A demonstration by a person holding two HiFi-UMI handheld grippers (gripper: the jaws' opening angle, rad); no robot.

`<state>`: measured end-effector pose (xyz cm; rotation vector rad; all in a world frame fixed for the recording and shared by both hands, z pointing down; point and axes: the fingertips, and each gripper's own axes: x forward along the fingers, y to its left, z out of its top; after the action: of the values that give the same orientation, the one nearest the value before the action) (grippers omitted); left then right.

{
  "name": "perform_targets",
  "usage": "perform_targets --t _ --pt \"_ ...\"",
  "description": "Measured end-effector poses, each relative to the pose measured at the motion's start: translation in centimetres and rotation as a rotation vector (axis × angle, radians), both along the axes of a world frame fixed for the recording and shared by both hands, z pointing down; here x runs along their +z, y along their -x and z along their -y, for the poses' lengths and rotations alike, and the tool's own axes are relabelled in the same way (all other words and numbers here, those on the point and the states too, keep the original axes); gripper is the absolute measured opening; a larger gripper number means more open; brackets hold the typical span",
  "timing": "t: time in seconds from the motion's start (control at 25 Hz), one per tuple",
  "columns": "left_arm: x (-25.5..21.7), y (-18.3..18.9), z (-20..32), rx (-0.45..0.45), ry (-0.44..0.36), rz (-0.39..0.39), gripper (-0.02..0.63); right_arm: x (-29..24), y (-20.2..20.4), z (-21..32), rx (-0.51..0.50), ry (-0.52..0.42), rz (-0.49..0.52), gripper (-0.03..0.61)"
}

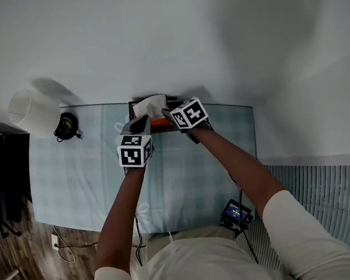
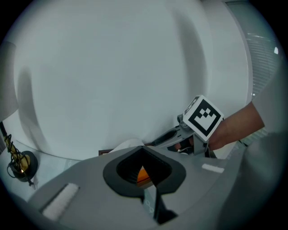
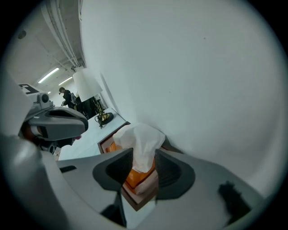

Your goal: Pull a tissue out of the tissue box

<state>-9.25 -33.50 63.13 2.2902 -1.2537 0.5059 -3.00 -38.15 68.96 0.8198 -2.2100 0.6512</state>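
Note:
The tissue box (image 1: 160,123), orange on top with a dark brown frame, stands at the far edge of the table against the white wall. A white tissue (image 1: 151,106) sticks up out of it. In the right gripper view the tissue (image 3: 141,139) stands between the jaws of my right gripper (image 3: 144,155), which are open around it above the box (image 3: 135,179). My left gripper (image 2: 143,150) is shut with nothing in it, just left of the box; the orange top shows through the gap behind its tips. In the head view my left gripper (image 1: 139,127) and my right gripper (image 1: 170,114) flank the tissue.
A pale blue checked cloth covers the table (image 1: 77,176). A lamp with a white shade (image 1: 34,112) and a black and gold base (image 1: 66,125) stands at the far left. A small device (image 1: 236,213) sits at the near right edge. Cables (image 1: 61,246) lie on the wooden floor at left.

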Motion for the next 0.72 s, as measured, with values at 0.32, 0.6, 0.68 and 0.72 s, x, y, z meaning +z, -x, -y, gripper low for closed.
perform_targets --t 0.32,0.6,0.68,0.72 --pt "0.1 -0.4 0.1 0.005 0.005 -0.026 0.008 2.5 0.6 0.7 -0.027 0.058 -0.085 0.164" --pt "0.2 0.4 0.3 -0.010 0.008 -0.026 0.006 2.8 -0.3 0.7 -0.047 0.066 -0.121 0.018" --pt "0.4 0.6 0.3 -0.019 0.013 -0.024 0.008 2.7 -0.4 0.3 -0.044 0.068 -0.104 0.015" --pt "0.4 0.6 0.2 -0.021 0.014 -0.022 0.008 2.6 -0.4 0.2 -0.040 0.065 -0.095 0.015"
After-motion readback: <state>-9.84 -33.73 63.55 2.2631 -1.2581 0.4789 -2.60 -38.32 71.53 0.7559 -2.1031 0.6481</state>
